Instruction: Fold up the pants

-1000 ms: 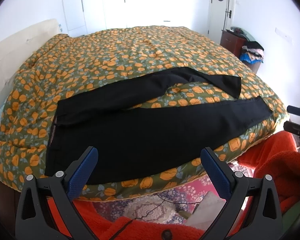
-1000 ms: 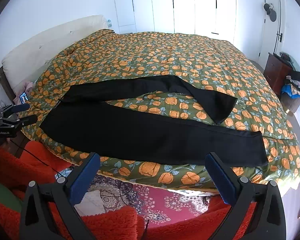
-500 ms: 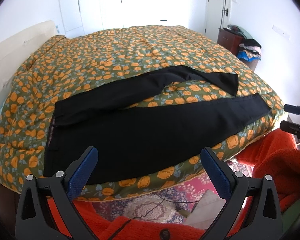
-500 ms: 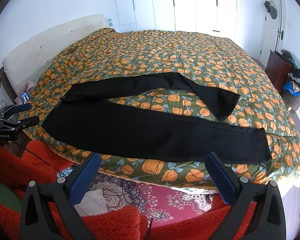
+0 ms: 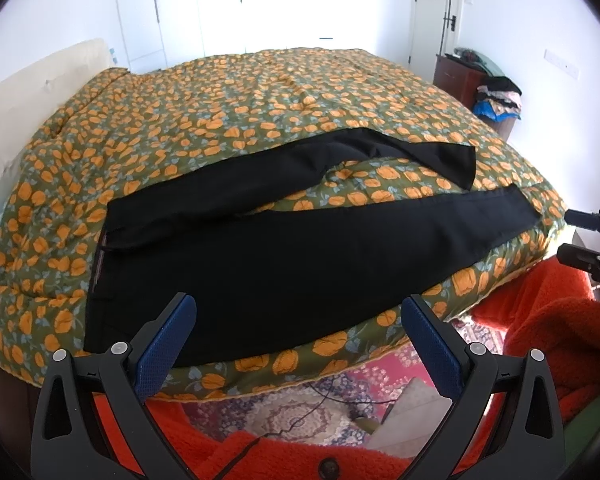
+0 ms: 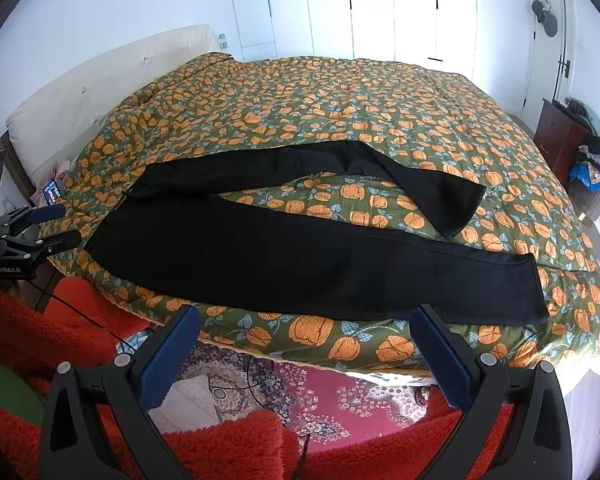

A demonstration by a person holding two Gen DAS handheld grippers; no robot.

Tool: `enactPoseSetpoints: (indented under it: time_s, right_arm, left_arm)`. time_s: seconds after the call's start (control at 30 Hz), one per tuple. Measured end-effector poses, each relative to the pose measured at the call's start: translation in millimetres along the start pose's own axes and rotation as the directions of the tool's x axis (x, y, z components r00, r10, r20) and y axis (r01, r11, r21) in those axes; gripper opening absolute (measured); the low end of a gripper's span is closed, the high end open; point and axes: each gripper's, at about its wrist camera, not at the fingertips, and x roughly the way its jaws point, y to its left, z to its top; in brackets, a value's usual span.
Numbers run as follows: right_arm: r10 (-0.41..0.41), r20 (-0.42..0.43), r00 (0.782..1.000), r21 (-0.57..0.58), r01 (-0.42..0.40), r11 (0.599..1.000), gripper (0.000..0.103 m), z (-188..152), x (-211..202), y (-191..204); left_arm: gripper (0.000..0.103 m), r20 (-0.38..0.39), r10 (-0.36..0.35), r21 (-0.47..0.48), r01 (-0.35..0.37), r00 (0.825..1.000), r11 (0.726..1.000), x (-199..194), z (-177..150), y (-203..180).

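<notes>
While pants (image 5: 284, 256) lie spread on floral duvet (image 5: 260, 100) near bed's near edge, legs splayed apart, left gripper (image 5: 298, 316) and right gripper (image 6: 304, 328) hover wide, empty, likely poised for first fold

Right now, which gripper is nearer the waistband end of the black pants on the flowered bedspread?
Left. The left gripper hangs open just off the bed edge by the waistband of the black pants. The right gripper is open too, farther along toward the cuffs.
</notes>
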Motion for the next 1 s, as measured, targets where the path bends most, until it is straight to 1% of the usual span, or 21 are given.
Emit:
enactPoseSetpoints:
  time_s: [1.0]
  right_arm:
    - [0.010,-0.014,1.000,-0.011,-0.010,1.000,0.103,-1.1,7.1,6.9]
  left_arm:
    - [0.102,-0.009,-0.006,0.004,0.006,1.000,1.000,4.6,0.3,-0.3]
